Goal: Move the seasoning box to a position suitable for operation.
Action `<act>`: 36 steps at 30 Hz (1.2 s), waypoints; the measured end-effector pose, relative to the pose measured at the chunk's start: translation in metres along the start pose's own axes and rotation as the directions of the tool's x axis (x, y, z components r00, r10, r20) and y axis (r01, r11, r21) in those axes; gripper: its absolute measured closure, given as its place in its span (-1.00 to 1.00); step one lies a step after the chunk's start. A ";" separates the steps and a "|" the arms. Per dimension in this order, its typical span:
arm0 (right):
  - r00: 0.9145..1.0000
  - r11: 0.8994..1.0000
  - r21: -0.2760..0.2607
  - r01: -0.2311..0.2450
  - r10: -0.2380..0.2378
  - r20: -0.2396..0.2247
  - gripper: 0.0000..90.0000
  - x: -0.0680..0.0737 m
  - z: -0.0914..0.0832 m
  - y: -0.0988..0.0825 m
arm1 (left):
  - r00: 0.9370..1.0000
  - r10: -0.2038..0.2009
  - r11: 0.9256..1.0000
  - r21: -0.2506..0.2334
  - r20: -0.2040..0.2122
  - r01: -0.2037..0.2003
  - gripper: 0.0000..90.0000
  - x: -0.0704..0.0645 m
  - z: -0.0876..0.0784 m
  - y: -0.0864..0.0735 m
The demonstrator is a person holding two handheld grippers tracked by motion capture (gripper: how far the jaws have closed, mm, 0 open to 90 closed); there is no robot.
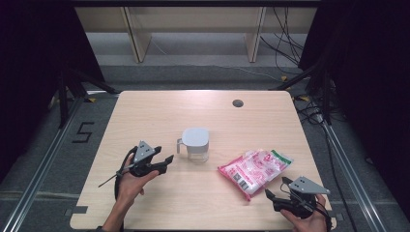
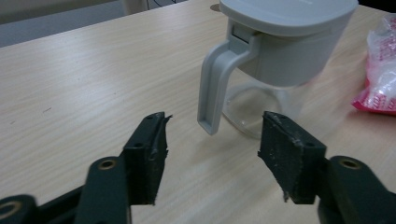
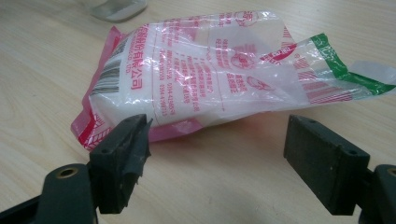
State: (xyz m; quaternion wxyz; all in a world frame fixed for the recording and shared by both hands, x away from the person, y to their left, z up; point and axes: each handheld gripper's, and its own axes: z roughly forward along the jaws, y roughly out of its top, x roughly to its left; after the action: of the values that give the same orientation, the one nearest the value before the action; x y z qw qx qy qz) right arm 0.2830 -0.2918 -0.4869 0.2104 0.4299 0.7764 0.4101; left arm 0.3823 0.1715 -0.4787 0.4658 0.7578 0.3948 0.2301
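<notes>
The little jug (image 1: 195, 143) with the grey lid sits in the middle of the table (image 1: 159, 111). The left gripper (image 1: 164, 162) waits at its 8 o'clock, jaws apart and holding nothing, aimed at the handle (image 2: 215, 88), I think so it can grab there. The bag (image 1: 254, 169) lies at the jug's 4 o'clock. The right gripper (image 1: 275, 188) rests near it, jaws wide and empty. I can't tell what is in the jug.
</notes>
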 end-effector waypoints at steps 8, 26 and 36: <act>1.000 1.000 0.000 -0.002 0.002 -0.001 -0.49 0.000 0.000 0.000 | 0.998 0.058 0.998 0.022 0.019 -0.058 0.16 -0.002 0.027 0.010; 1.000 1.000 0.013 0.006 -0.006 -0.011 -0.48 -0.001 0.001 0.000 | 0.995 0.104 0.994 0.016 0.007 -0.104 0.58 -0.002 0.057 0.013; 1.000 1.000 0.006 0.009 -0.009 -0.004 -0.48 -0.001 0.001 -0.001 | 0.996 0.093 0.996 0.004 0.019 -0.093 0.60 -0.005 0.050 0.008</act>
State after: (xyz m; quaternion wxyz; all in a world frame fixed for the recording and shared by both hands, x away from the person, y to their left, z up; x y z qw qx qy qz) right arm 0.2841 -0.2926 -0.4886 0.2091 0.4262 0.7800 0.4077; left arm 0.4184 0.1392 -0.4942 0.4566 0.7785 0.3554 0.2435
